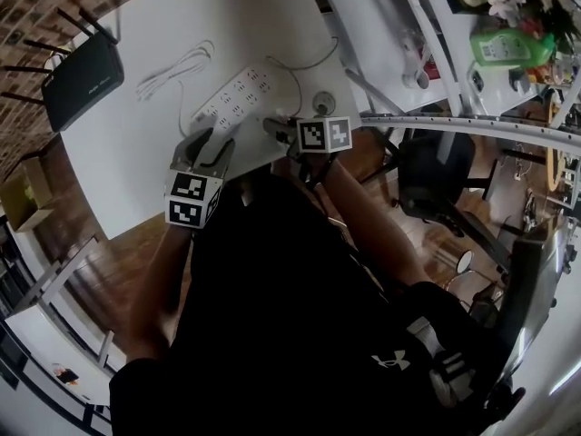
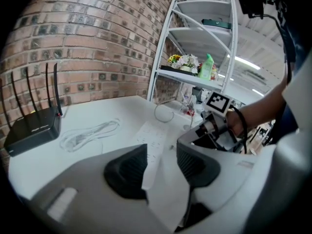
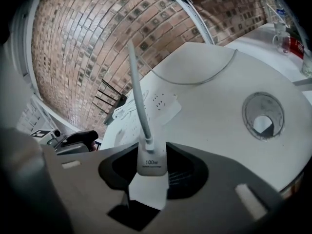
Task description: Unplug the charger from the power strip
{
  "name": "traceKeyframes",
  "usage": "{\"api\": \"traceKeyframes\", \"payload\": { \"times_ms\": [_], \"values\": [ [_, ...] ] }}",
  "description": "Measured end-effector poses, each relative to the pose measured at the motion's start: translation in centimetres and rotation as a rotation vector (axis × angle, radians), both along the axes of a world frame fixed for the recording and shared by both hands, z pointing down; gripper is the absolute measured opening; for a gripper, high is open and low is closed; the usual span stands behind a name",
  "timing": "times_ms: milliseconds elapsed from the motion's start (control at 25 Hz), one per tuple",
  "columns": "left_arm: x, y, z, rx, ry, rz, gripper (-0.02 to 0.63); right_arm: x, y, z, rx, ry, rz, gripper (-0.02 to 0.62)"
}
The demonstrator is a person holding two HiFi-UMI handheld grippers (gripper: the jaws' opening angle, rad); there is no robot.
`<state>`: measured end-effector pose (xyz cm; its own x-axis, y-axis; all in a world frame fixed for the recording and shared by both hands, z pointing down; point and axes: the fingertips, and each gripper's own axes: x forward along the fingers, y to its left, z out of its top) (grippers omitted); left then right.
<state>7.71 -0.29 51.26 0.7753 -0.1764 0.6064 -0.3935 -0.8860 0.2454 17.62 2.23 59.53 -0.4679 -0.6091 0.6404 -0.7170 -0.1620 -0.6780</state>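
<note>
The white power strip (image 1: 238, 94) lies slantwise on the white table (image 1: 136, 153). Its near end sits between the jaws of my left gripper (image 1: 211, 145), which is shut on it. In the left gripper view the strip (image 2: 153, 140) runs away from the dark pads (image 2: 124, 172). My right gripper (image 3: 153, 167) is shut on a white charger (image 3: 151, 172) marked 100w. The charger's cable (image 3: 139, 96) rises from it and arcs over the table. The charger is clear of the strip (image 3: 163, 104), which lies further back. In the head view the right gripper (image 1: 277, 130) is just right of the strip.
A black router (image 1: 82, 80) with antennas stands at the table's far left by the brick wall. A coiled white cord (image 1: 172, 71) lies beside the strip. A round cable hole (image 3: 263, 116) is in the table. A white shelf (image 2: 204, 43) carries flowers and a green bottle (image 2: 207, 67).
</note>
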Motion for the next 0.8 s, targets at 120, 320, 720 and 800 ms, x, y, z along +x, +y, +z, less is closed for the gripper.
{"api": "traceKeyframes", "payload": {
  "times_ms": [120, 320, 720, 800],
  "values": [
    [-0.4, 0.3, 0.0, 0.002, 0.003, -0.008, 0.19, 0.3, 0.0, -0.1, 0.007, 0.012, 0.015, 0.171],
    [-1.4, -0.4, 0.5, 0.023, 0.004, -0.028, 0.19, 2.0, -0.7, -0.5, 0.021, 0.069, 0.072, 0.22],
    [-3.4, -1.6, 1.1, 0.034, 0.0, -0.078, 0.19, 6.1, -1.4, -1.2, 0.027, 0.217, 0.2, 0.331],
    [-3.5, -1.7, 1.2, 0.032, 0.003, -0.081, 0.19, 6.9, -1.3, -1.4, 0.032, 0.233, 0.225, 0.334]
  ]
}}
